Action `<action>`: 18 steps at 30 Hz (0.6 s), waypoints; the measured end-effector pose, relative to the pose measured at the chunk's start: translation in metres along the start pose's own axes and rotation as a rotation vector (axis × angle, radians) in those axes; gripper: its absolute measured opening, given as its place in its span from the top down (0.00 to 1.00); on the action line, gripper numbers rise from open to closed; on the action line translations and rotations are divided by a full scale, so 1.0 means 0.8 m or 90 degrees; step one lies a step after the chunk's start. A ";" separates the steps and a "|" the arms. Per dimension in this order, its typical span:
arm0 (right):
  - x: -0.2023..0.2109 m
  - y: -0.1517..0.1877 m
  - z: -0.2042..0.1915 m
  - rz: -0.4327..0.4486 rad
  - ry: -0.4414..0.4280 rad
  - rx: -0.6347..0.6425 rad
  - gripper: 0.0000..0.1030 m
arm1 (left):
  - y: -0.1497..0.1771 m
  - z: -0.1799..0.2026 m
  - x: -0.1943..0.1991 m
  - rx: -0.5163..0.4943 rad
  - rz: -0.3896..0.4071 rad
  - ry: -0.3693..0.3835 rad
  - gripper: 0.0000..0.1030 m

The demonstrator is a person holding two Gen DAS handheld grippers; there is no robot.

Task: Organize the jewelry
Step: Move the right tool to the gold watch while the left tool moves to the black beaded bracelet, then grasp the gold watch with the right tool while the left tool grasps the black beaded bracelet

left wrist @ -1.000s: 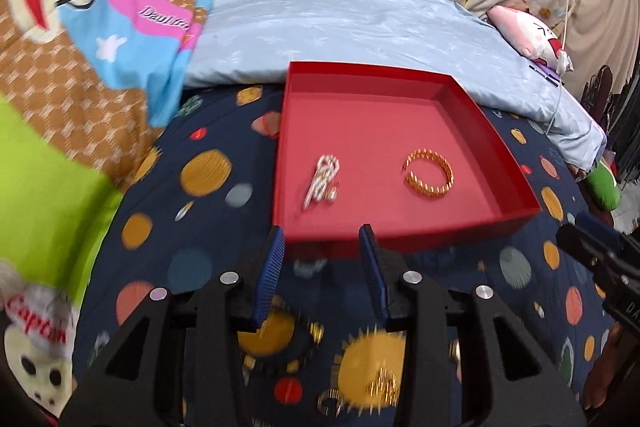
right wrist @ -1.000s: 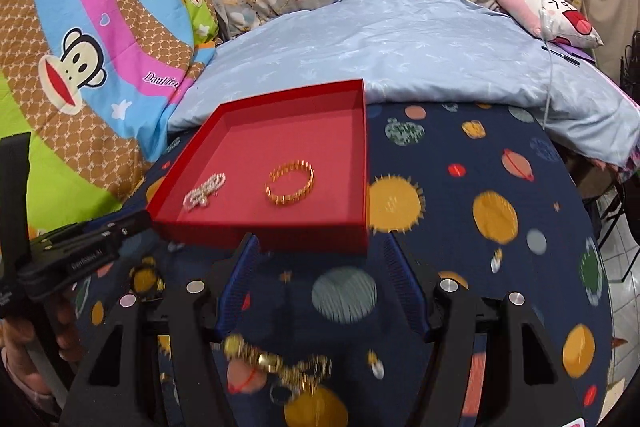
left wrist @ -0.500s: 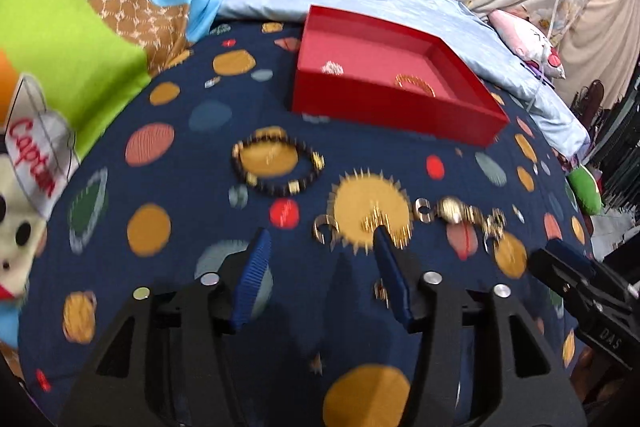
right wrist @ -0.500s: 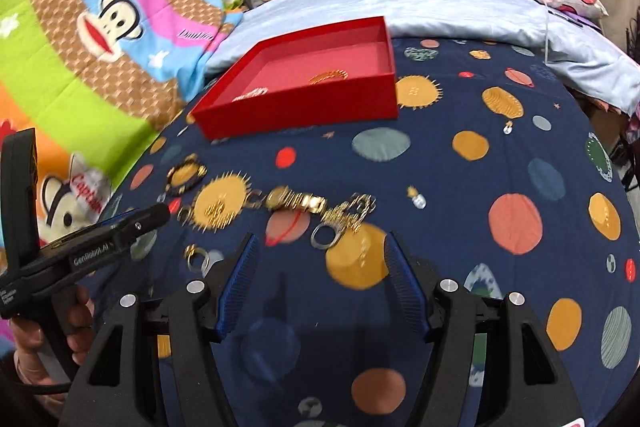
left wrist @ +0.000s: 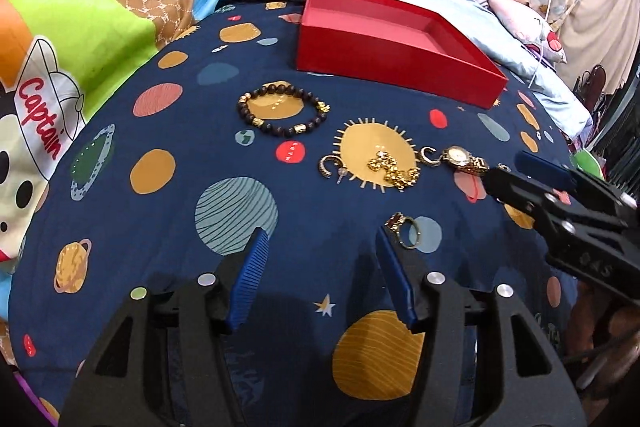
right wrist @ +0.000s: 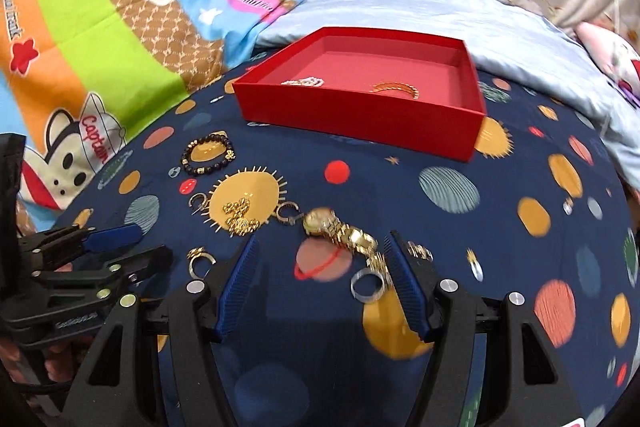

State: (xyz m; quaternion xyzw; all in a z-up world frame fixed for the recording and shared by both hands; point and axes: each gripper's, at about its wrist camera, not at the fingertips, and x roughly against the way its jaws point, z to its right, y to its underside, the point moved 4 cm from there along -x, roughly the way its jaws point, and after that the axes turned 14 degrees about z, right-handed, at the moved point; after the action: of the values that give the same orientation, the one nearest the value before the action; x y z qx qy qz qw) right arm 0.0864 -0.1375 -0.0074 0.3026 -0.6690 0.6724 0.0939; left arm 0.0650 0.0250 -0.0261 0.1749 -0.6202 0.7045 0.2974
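Note:
A red tray [left wrist: 394,63] [right wrist: 356,115] stands on the navy planet cloth, holding a gold bangle [right wrist: 395,89] and a silver piece [right wrist: 303,81]. On the cloth lie a dark bead bracelet [left wrist: 282,109] [right wrist: 208,155], a gold chain [left wrist: 392,169] [right wrist: 239,217], a gold watch [left wrist: 464,159] [right wrist: 340,231], hoop earrings [left wrist: 330,166] and a gold ring [left wrist: 404,229] [right wrist: 200,257]. A silver ring [right wrist: 366,285] lies by my right gripper. My left gripper [left wrist: 320,245] is open and empty, near the gold ring. My right gripper [right wrist: 322,253] is open, just behind the watch.
Colourful monkey-print bedding [left wrist: 80,7] lies at the left. A pale blue quilt [right wrist: 440,15] and floral fabric lie behind the tray. The right gripper's body [left wrist: 560,211] shows at the right in the left wrist view.
Both grippers have pulled back from the tray toward me and lowered over the loose jewelry. The watch, chain and rings have come into close view. Both stay open.

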 end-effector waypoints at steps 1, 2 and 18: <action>-0.005 -0.002 -0.001 -0.003 -0.004 0.005 0.39 | -0.001 -0.002 0.000 0.000 0.002 -0.002 0.48; -0.011 -0.004 -0.001 -0.005 -0.011 0.011 0.39 | -0.001 -0.002 -0.001 -0.001 0.002 -0.004 0.48; -0.045 0.006 0.008 -0.069 -0.047 0.024 0.67 | -0.007 -0.014 -0.007 0.008 0.004 -0.010 0.47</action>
State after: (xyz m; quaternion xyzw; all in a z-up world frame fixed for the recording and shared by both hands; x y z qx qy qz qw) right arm 0.1143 -0.1337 -0.0306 0.3648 -0.6420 0.6669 0.0997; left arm 0.0741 0.0354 -0.0273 0.1806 -0.6188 0.7077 0.2893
